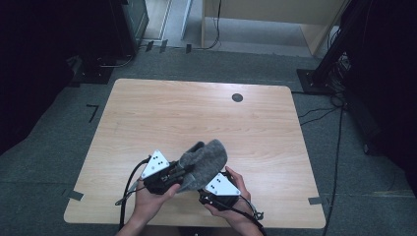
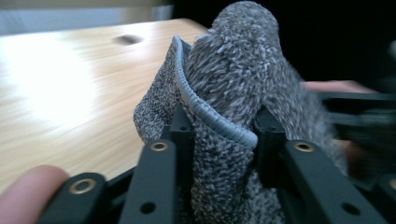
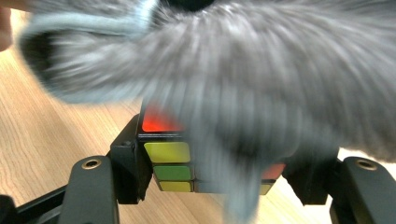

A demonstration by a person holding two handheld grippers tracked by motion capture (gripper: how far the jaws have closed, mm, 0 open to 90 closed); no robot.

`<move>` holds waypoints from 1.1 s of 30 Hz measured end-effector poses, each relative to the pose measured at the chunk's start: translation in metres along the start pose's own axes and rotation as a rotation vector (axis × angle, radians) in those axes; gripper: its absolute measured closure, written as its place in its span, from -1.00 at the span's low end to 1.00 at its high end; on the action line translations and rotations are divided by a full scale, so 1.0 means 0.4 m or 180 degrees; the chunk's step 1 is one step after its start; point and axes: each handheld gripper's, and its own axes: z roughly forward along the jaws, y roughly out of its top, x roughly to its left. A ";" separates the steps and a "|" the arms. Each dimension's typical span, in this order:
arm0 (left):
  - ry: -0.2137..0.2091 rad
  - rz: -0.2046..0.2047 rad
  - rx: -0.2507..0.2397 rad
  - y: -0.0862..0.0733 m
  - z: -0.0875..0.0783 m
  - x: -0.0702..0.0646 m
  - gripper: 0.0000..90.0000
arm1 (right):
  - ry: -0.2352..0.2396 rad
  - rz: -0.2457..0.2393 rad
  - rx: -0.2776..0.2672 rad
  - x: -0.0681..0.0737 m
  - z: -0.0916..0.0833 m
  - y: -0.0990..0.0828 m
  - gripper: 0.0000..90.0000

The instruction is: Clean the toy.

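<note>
The left gripper [image 2: 219, 135] pinches a fold of the grey cloth [image 1: 204, 164] near the table's [image 1: 147, 113] front edge, while the right gripper [image 3: 224, 172] clamps a colour cube [image 3: 170, 161] beneath it.

Overhead view, two close claw views

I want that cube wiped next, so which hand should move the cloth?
Left, probably: its jaws pinch the fuzzy grey cloth draped over the multicoloured puzzle cube, while the right gripper clamps that cube.
</note>
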 end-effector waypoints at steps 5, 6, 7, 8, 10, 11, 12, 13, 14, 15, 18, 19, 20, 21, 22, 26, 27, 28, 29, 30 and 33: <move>0.0323 0.0246 0.0136 -0.016 0.026 -0.019 0.42 | -0.0018 0.0010 0.0026 -0.003 0.001 -0.002 -0.23; 0.0348 0.0175 0.0142 -0.017 0.024 -0.007 0.47 | -0.0031 0.0017 0.0031 -0.004 -0.001 -0.003 -0.23; 0.0359 0.0038 0.0132 -0.017 0.017 0.013 0.49 | -0.0025 0.0020 0.0009 -0.006 -0.002 -0.002 -0.23; 0.0408 -0.0006 0.0138 -0.016 0.013 0.021 0.53 | -0.0027 0.0029 0.0015 -0.006 -0.002 -0.002 -0.23; 0.0431 -0.0041 0.0135 -0.014 0.006 0.030 0.55 | -0.0011 0.0048 0.0004 -0.005 -0.001 -0.003 -0.23; 0.0322 -0.0049 0.0089 -0.013 0.003 0.026 0.55 | 0.0005 0.0076 0.0010 -0.004 0.000 -0.003 -0.23; 0.0187 -0.0006 0.0042 -0.011 0.001 0.015 0.53 | 0.0010 0.0059 0.0007 -0.003 0.002 -0.003 -0.23; 0.0099 0.0043 0.0025 -0.009 0.003 0.003 0.50 | 0.0015 0.0054 0.0004 -0.002 0.004 -0.003 -0.23; 0.0068 0.0195 0.0030 -0.010 0.010 -0.020 0.47 | 0.0021 0.0056 0.0006 0.000 0.004 -0.003 -0.23; 0.0174 0.0345 0.0051 -0.012 0.017 -0.036 0.40 | 0.0022 0.0068 0.0012 0.002 0.004 -0.003 -0.24; 0.0352 0.0335 0.0115 -0.018 0.026 -0.026 0.40 | 0.0049 0.0147 0.0021 -0.003 0.000 0.001 -0.23; 0.0336 0.0194 0.0122 -0.017 0.020 -0.005 0.41 | 0.0051 0.0195 0.0031 -0.006 -0.004 0.003 -0.23; 0.0364 0.0143 0.0121 -0.016 0.015 0.005 0.45 | 0.0017 0.0186 0.0039 -0.007 -0.006 0.004 -0.23; 0.0411 0.0123 0.0112 -0.015 0.010 0.014 0.47 | 0.0016 0.0193 0.0040 -0.008 -0.006 0.004 -0.23; 0.0435 0.0109 0.0116 -0.012 0.004 0.019 0.49 | 0.0018 0.0205 0.0027 -0.010 -0.006 0.004 -0.23; 0.0165 0.0129 0.0046 -0.011 0.004 0.002 0.50 | 0.0048 0.0220 -0.0017 -0.007 -0.004 0.005 -0.23; 0.0081 0.0185 0.0042 -0.012 0.009 -0.011 0.49 | 0.0042 0.0199 -0.0014 -0.006 -0.002 0.004 -0.23; 0.0082 0.0246 0.0047 -0.014 0.014 -0.021 0.44 | 0.0047 0.0191 -0.0006 -0.006 -0.001 0.003 -0.23; 0.0148 0.0335 0.0069 -0.017 0.021 -0.032 0.40 | 0.0043 0.0195 0.0012 -0.005 -0.001 0.002 -0.24; 0.0186 0.0359 0.0098 -0.018 0.024 -0.032 0.39 | 0.0016 0.0174 0.0029 -0.006 -0.001 0.000 -0.23; 0.0262 0.0136 0.0143 -0.021 0.022 0.005 0.44 | -0.0016 0.0173 0.0039 -0.009 -0.004 -0.001 -0.23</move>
